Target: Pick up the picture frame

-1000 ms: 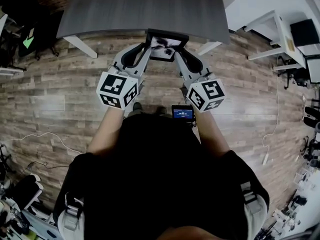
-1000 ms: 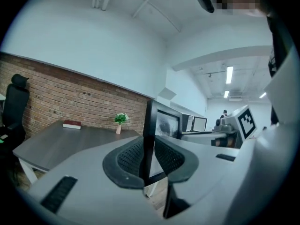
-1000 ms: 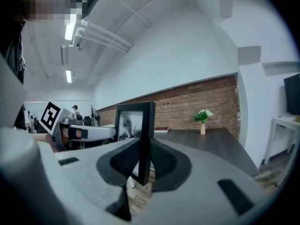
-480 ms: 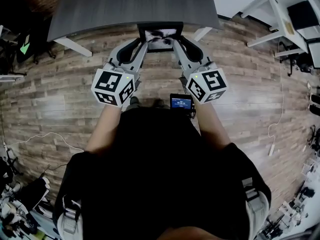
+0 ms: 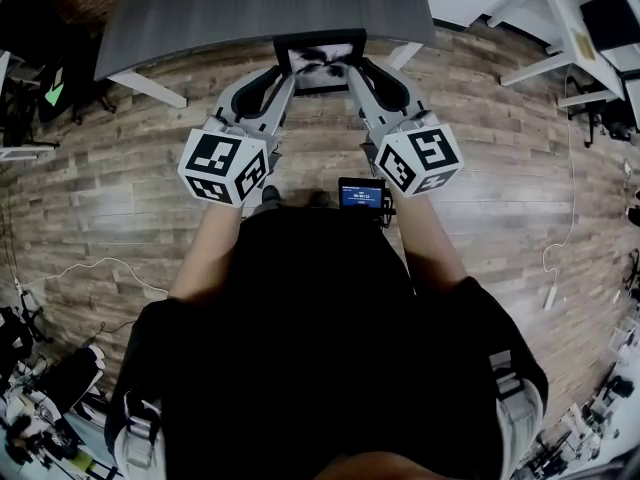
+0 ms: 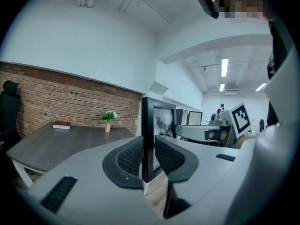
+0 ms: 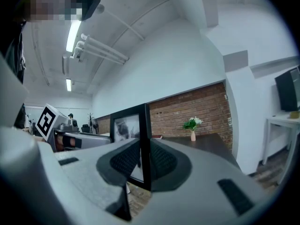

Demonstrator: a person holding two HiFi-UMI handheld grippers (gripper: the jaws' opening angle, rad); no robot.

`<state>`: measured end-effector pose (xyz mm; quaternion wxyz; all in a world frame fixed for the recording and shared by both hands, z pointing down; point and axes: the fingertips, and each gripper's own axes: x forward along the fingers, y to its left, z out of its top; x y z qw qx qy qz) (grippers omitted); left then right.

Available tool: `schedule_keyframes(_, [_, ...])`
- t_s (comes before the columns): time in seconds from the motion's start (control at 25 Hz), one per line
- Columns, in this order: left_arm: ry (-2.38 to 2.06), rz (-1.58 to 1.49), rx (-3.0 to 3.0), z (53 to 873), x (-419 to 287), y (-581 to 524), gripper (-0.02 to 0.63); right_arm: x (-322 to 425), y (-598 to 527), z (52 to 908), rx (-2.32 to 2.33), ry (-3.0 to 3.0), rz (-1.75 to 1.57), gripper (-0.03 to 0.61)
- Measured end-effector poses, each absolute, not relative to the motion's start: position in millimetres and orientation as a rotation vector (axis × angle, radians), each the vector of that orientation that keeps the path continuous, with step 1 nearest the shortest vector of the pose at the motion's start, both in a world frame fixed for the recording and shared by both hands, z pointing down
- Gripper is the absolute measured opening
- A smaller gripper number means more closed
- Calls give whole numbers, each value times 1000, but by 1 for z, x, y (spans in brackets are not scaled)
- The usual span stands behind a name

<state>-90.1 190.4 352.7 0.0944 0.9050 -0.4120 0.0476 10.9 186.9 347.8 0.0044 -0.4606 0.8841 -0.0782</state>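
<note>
A black picture frame (image 5: 320,64) with a black-and-white print hangs in the air between both grippers, close to the near edge of the dark grey table (image 5: 260,8). My left gripper (image 5: 285,73) is shut on the frame's left side, and its ribbed pads clamp the thin black edge (image 6: 147,139). My right gripper (image 5: 352,71) is shut on the frame's right side (image 7: 146,144). The frame stands upright, print facing me. Each gripper's marker cube shows in the other's view.
On the table's far end stand a small vase of flowers (image 6: 108,118) and a book (image 6: 61,124) before a brick wall. White desks (image 5: 560,28) stand at the right. Cables (image 5: 90,268) trail over the wood floor. A small lit screen (image 5: 361,195) sits at the person's chest.
Both grippers and the frame have moved forward toward the table edge; the frame now overlaps the table's near edge in the head view. The grip has not changed.
</note>
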Motion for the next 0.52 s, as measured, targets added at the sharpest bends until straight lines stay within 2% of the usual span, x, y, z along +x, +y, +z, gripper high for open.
schedule_keyframes(0.52, [-1236, 144, 2683, 349, -74, 193, 67, 27, 186, 344, -1396, 2766, -255, 71])
